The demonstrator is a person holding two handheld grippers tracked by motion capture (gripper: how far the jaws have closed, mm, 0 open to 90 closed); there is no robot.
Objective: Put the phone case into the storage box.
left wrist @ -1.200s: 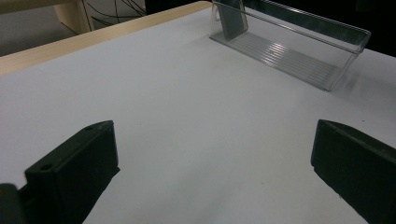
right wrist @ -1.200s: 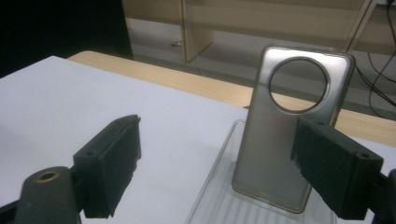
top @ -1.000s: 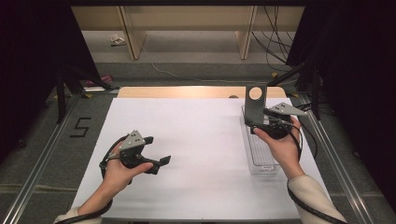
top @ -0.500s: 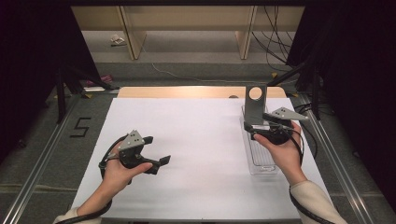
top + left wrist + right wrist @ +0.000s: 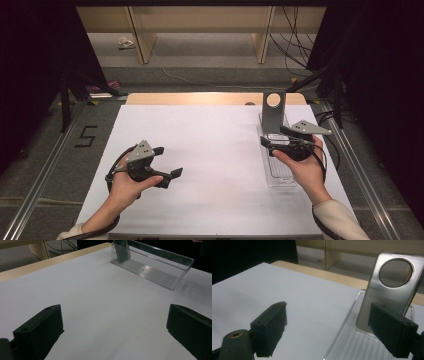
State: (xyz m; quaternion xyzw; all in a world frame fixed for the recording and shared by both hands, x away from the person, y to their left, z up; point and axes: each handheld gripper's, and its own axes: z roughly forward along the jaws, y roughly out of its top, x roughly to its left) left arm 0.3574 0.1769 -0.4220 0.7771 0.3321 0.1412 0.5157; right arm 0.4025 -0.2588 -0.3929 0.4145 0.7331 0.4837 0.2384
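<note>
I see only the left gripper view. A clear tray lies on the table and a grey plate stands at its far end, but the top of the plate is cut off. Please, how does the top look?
Observer: The plate has one large round hole near its top, as the right gripper view shows.
Operator: Thank you. Where is the right gripper?
Observer: In the high view, the right gripper is held over the tray, just in front of the plate.
Operator: Does it hold something?
Observer: No. In the right gripper view its fingers are wide open, and nothing is gripped between them.
</note>
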